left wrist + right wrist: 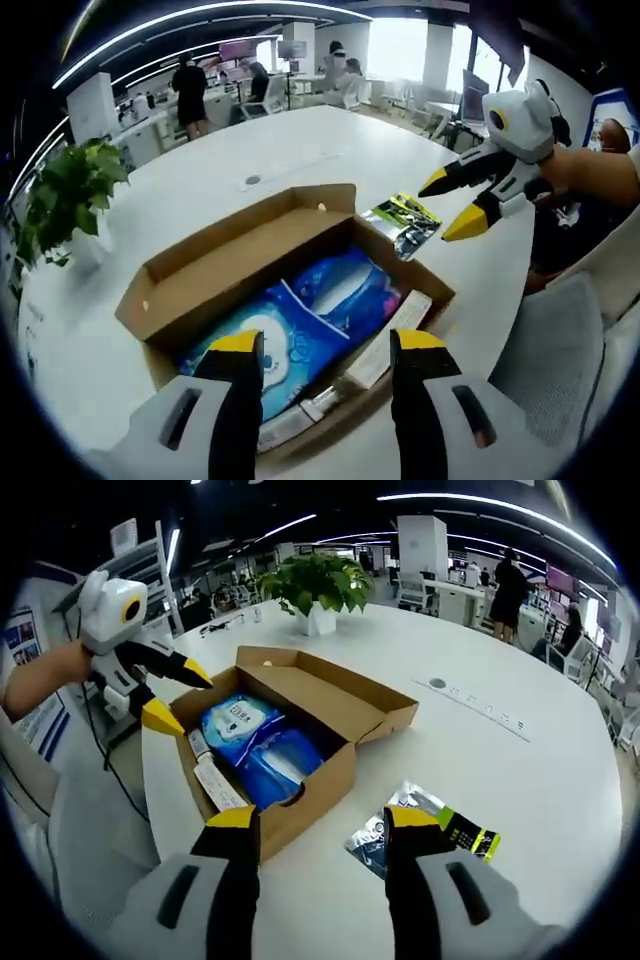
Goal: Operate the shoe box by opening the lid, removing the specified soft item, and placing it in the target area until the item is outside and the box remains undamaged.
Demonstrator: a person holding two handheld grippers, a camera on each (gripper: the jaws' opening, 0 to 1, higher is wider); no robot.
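An open cardboard shoe box (210, 268) (345, 765) lies on the white table, its lid flap folded back. Inside lie blue soft packs (300, 330) (255, 740) and a white tube along one wall (390, 345) (215, 775). A green-black-silver packet (405, 222) (430, 830) rests on the table beside the box. My left gripper (330, 345) hovers open over the box's near edge, nothing between its yellow-tipped jaws; it also appears as the left gripper (175, 695) at the box's end. My right gripper (320, 820) stands open above the packet and box corner, seen as the right gripper (455, 200) past the packet.
A potted plant (65, 195) (320, 590) stands on the table beyond the box. A round cable port (253, 181) (437, 683) sits in the tabletop. Grey chairs (560, 340) are at the table edge. People and desks fill the background.
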